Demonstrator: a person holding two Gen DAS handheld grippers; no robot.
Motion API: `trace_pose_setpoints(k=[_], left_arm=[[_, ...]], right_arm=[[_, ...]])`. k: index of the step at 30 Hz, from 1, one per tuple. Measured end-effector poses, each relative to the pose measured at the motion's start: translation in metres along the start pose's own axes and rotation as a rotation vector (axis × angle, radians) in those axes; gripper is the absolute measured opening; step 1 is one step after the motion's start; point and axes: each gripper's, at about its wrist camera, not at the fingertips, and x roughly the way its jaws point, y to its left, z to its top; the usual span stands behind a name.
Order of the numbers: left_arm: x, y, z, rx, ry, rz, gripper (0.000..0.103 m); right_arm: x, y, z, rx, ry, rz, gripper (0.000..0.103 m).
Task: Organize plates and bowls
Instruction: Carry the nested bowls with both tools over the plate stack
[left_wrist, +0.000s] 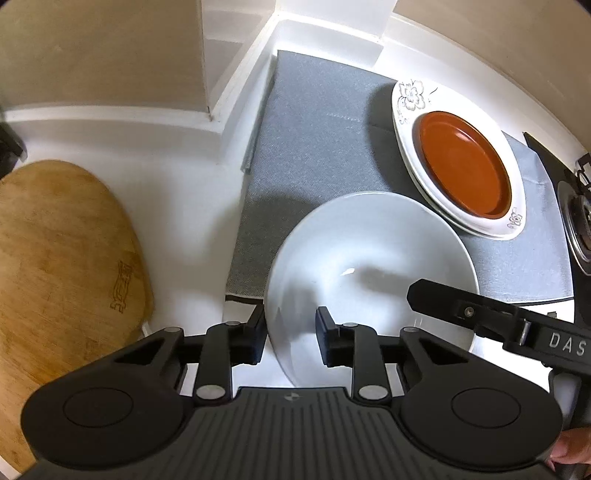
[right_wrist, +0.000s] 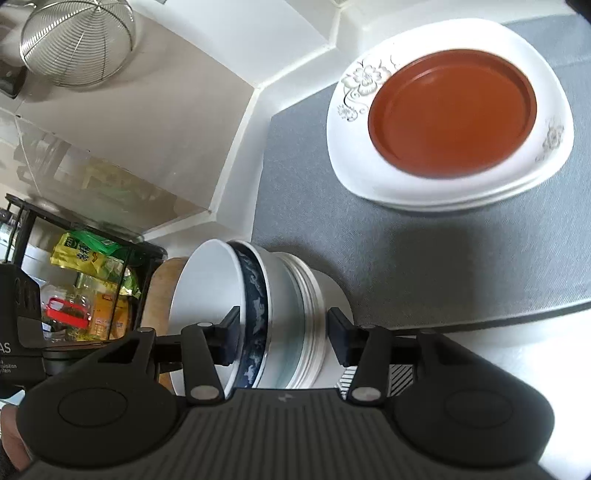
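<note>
Together, your right hand-held gripper (right_wrist: 282, 336) clasped the tilted bowl stack (right_wrist: 273, 317); your left hand-held gripper (left_wrist: 290, 334) straddled the white bowl's (left_wrist: 369, 258) rim, grip unclear.

Both grippers, left (left_wrist: 290, 338) and right (right_wrist: 283, 338), are showing matte black ribbed bodies, silver rivets and white lettering, possibly reading "DAS".

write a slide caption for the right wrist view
Right tongs straddle a stack of nested bowls; brown dish sits on floral plates.

Glossy ceramic bowl (left_wrist: 369, 258), woven cloth mat (left_wrist: 314, 147), wooden board (left_wrist: 66, 258)
</note>
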Motion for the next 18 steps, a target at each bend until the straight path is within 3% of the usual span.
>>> trace_pose_setpoints(k=[7, 11, 13, 15, 18], left_arm=[[0.004, 0.007, 0.007, -0.015, 0.003, -0.049, 0.027], [0.017, 0.022, 0.012, -0.064, 0.054, -0.096, 0.054], [0.025, 0.027, 0.013, -0.098, 0.080, -0.141, 0.058], [0.029, 0.026, 0.014, -0.112, 0.093, -0.185, 0.053], [0.025, 0.021, 0.014, -0.094, 0.088, -0.178, 0.047]], right_arm=[[0.001, -0.015, -0.001, 0.067, 0.004, 0.022, 0.053], [0.004, -0.015, 0.001, 0.062, 0.016, 0.028, 0.053], [0.005, -0.017, 0.002, 0.071, 0.013, 0.038, 0.056], [0.007, -0.021, 0.003, 0.096, 0.020, 0.045, 0.058], [0.006, -0.025, 0.004, 0.116, 0.016, 0.059, 0.056]])
